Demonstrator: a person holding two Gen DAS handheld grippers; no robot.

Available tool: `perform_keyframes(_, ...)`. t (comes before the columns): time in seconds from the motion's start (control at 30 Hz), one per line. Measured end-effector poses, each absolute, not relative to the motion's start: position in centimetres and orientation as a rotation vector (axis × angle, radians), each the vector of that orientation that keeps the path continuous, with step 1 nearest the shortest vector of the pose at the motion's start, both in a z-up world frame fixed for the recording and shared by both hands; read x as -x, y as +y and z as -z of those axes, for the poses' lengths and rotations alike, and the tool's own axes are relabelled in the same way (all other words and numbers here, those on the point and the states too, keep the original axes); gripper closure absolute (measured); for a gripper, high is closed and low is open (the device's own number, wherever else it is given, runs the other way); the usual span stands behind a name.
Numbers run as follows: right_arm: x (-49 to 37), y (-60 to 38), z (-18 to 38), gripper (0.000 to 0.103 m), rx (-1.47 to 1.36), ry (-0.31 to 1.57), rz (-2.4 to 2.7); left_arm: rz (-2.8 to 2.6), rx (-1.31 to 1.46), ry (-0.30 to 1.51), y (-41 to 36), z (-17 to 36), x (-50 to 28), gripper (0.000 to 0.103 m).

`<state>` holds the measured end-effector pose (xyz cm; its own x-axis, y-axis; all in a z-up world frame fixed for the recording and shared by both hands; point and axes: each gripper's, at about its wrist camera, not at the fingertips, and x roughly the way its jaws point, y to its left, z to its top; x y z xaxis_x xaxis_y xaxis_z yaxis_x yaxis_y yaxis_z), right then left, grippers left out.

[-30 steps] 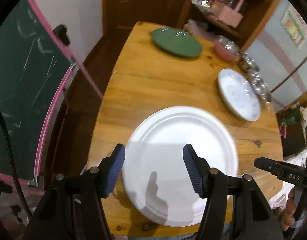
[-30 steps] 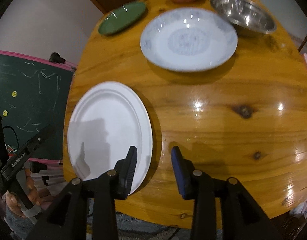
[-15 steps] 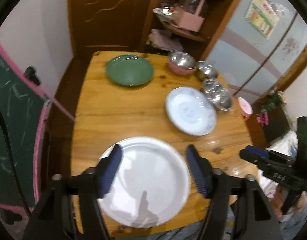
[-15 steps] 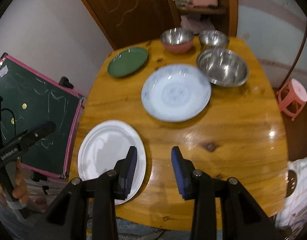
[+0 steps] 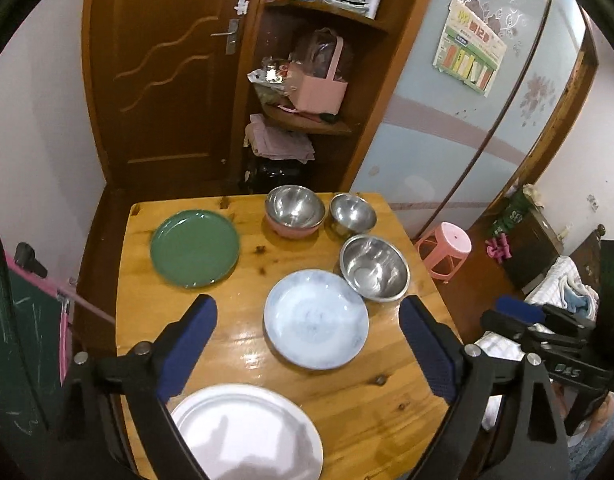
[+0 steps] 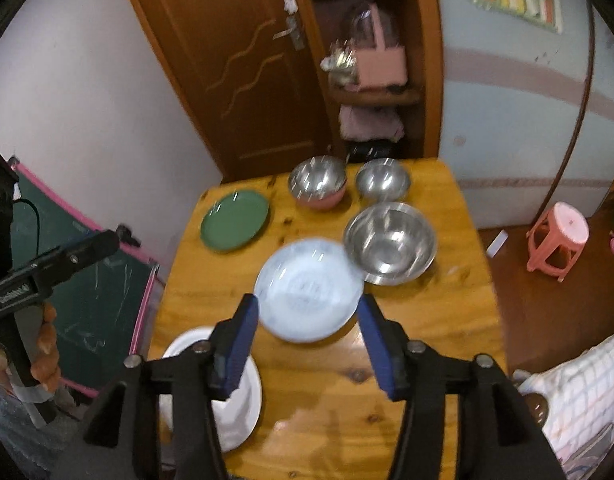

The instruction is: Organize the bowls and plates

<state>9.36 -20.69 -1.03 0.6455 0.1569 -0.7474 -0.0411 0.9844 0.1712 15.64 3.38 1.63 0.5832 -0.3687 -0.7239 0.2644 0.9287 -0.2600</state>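
Both grippers, left gripper [image 5: 307, 356] and right gripper [image 6: 309, 342], hover above the table [image 5: 339, 408] with fingers apart and empty, nothing stacked yet, so the next move likely calls for descending onto the pale blue plate [image 5: 315, 319]

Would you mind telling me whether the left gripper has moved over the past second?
Yes. The left gripper has pulled up and back from the table: the white plate now looks smaller and lower between its open jaws.

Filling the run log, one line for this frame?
left gripper: open, empty | right gripper: open, empty | white plate, blue plate: on table, unstacked
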Motion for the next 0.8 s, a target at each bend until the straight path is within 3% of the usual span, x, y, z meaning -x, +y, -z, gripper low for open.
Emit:
perform_keyframes(0.13, -9.9, -21.9, -0.8, 0.035, -0.153, 0.800, -0.099, 0.363, 0.132, 0.887, 2.1, -1.4, -17.7, 0.011)
perform_keyframes(0.37, -12.3, -22.9, 0.1, 0.031, -0.159, 0.820, -0.096, 0.345, 0.115, 0.930, 0.9, 1.6, -21.7, 0.011)
perform_keyframes(0.8, -19.3, -25.2, 13.2, 0.031, -0.315, 1.122, -0.069, 0.304, 0.056, 1.180, 0.2, 15.2, -28.8, 0.015)
